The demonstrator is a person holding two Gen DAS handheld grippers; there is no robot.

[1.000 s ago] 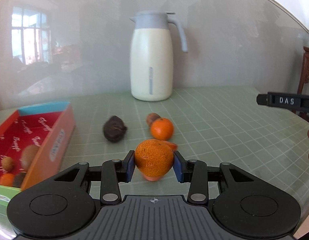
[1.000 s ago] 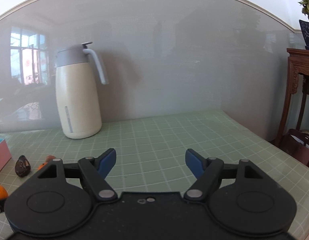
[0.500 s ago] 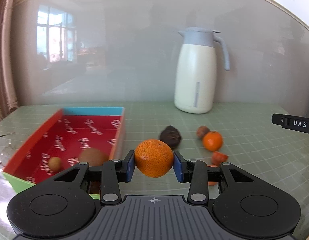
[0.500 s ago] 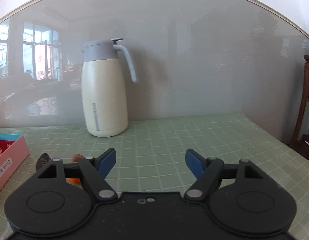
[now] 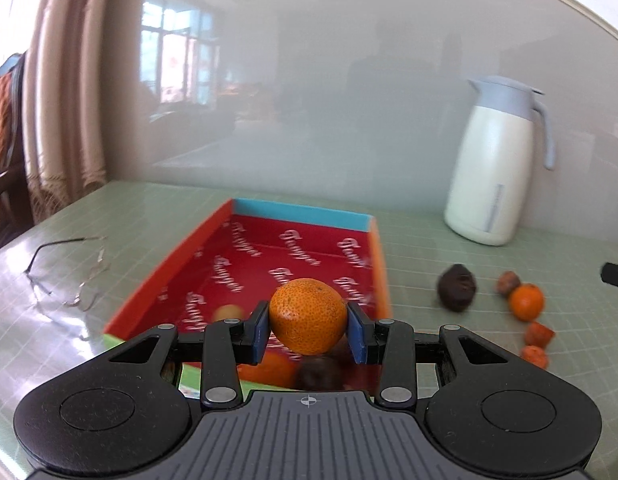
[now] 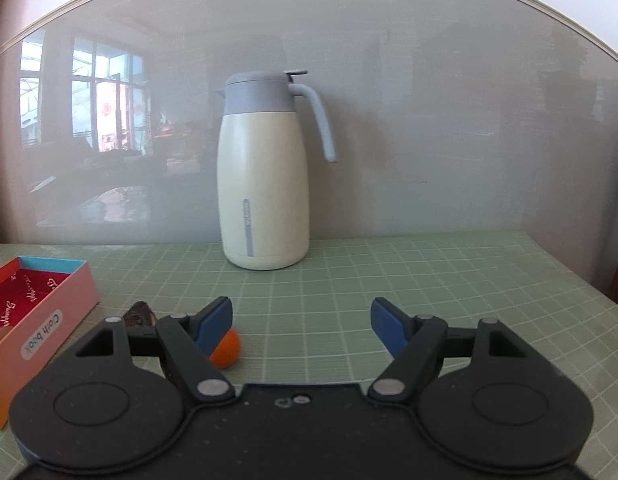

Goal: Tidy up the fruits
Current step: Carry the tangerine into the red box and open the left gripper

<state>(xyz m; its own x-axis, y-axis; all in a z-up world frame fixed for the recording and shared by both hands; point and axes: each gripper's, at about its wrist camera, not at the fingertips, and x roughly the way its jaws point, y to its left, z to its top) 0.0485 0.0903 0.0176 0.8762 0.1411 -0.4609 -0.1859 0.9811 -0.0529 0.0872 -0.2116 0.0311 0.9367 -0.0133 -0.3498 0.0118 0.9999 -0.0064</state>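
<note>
This looks like a home dining or living room. A table (image 6: 429, 272) under a green checked cloth stands against a glossy grey wall panel (image 6: 449, 128), which reflects windows and furniture. On the table beside the panel stands a cream thermal jug (image 6: 263, 184); left of the jug lie folded spectacles (image 5: 69, 276), with beige curtains (image 5: 65, 92) behind them.

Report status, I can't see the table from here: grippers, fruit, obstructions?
Left gripper shut on round orange tangerine, above red-lined cardboard box. Right gripper open, empty. Nothing blocking the box.
</note>
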